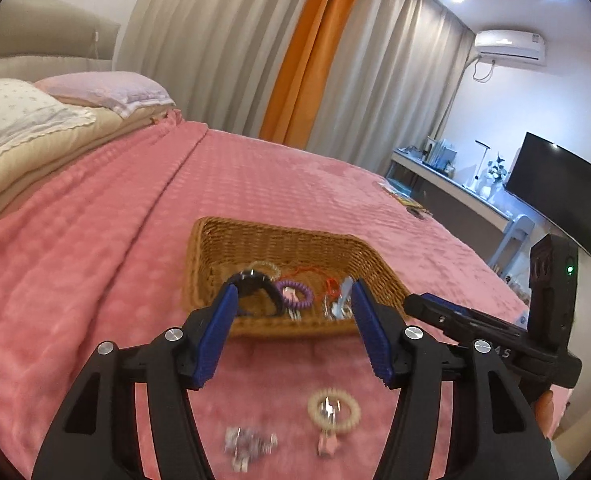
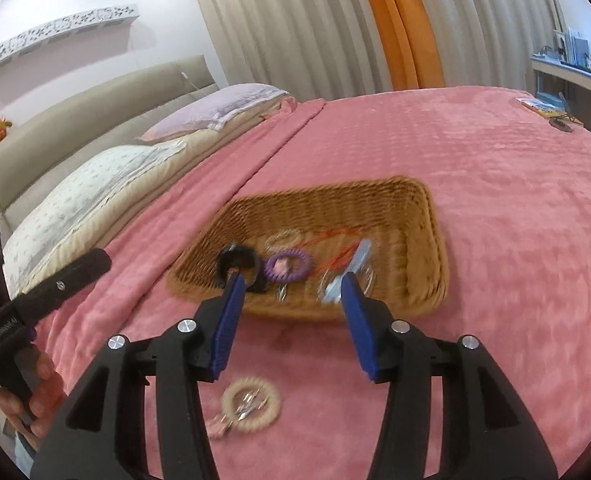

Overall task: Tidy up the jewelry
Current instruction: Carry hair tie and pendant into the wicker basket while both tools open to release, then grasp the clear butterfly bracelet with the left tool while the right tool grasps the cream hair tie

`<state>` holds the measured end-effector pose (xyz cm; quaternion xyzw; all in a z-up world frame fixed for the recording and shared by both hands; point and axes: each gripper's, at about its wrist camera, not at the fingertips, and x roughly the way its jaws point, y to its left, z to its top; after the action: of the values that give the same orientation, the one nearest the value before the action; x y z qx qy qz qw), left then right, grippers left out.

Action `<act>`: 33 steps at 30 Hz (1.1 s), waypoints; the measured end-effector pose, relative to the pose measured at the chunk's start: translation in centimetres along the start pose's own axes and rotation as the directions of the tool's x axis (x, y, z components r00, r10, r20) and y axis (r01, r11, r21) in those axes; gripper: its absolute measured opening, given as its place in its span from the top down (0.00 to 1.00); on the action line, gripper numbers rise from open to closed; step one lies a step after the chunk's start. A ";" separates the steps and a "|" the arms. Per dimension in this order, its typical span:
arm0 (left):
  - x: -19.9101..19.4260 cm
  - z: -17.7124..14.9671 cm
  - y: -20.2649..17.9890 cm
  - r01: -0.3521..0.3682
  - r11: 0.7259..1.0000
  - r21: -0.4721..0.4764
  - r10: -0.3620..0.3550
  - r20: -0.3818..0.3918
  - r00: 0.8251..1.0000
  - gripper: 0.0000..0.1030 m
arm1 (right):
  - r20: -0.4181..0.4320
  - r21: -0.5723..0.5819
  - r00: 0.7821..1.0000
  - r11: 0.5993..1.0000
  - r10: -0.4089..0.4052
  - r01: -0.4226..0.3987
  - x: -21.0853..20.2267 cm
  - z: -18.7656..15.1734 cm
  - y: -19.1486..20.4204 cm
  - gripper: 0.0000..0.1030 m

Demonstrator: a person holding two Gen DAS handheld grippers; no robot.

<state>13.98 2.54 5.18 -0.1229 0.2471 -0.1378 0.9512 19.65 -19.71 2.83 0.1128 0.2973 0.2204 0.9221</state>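
Observation:
A wicker basket (image 1: pixel 231 248) (image 2: pixel 423 216) sits on the pink bed. In it lie a black watch (image 1: pixel 255 284) (image 2: pixel 239 262), a purple coil band (image 1: pixel 295 294) (image 2: pixel 287 266), a clear ring, a red cord and silver-blue pieces (image 1: pixel 337 304) (image 2: pixel 335 288). On the blanket in front of the basket lie a cream coil band (image 1: pixel 333 406) (image 2: pixel 251 402) with a pink charm and a small silver piece (image 1: pixel 247 442). My left gripper (image 1: pixel 293 300) and right gripper (image 2: pixel 291 288) are both open and empty, held above the blanket in front of the basket.
The pink blanket (image 1: pixel 95 240) (image 2: pixel 495 200) covers the bed. Pillows (image 1: pixel 23 120) (image 2: pixel 95 184) lie at the head. The other gripper shows at the right in the left view (image 1: pixel 495 332) and at the left in the right view (image 2: pixel 47 292). Small items (image 2: pixel 551 114) lie at the far corner.

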 end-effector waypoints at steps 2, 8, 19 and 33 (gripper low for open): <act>-1.2 -0.8 0.2 -0.011 1.000 0.000 0.011 -0.001 1.000 0.44 | -0.013 -0.016 1.000 1.000 -0.006 0.006 -0.3 -1.2 1.0 0.54; -2.7 -3.7 2.1 -0.013 1.000 -0.024 0.011 -0.058 0.998 0.44 | -0.078 0.002 0.997 1.000 -0.018 0.018 0.5 -4.2 2.2 0.55; 1.3 -9.0 5.5 -0.042 0.998 -0.053 0.029 -0.235 0.972 0.44 | -0.174 0.053 0.982 0.995 -0.071 0.081 3.4 -7.2 1.4 0.55; 3.6 -10.0 5.6 -0.009 0.998 -0.054 -0.009 -0.321 0.947 0.44 | -0.246 -0.013 0.961 0.991 -0.131 0.131 6.1 -7.8 2.5 0.68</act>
<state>13.13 4.97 -6.56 -0.1248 0.4022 -0.1489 0.8947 18.55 -14.02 -5.61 0.0661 0.4165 0.1707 0.8905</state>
